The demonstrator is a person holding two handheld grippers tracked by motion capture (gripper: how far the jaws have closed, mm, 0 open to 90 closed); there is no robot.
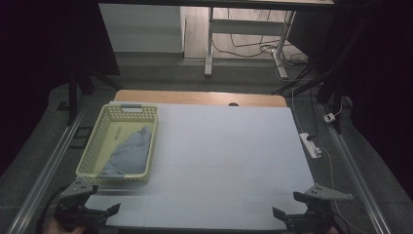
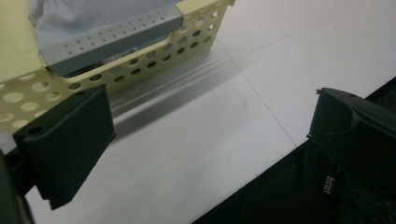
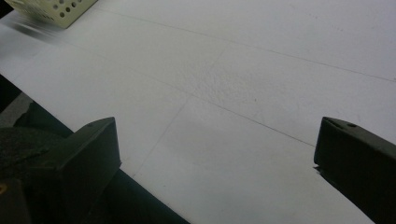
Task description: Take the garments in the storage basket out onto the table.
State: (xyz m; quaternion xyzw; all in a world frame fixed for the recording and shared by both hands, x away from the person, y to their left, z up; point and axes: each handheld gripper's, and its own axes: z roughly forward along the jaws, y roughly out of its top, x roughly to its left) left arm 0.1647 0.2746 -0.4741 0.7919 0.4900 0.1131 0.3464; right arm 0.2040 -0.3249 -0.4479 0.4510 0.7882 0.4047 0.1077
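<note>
Two grippers wait at the table's near edge, jaws spread wide and holding nothing: the left gripper (image 1: 83, 210) sits just before the basket (image 1: 92, 146), likely to reach the grey cloth (image 1: 129, 151) piled inside it, while the right gripper (image 1: 302, 217) stays well apart.

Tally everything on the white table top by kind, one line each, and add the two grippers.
Yellow perforated basket: 1
Grey-blue cloth lying in the basket: 1
Grippers, left gripper and right gripper, both open and empty at the table's near edge: 2
Total: 4
</note>
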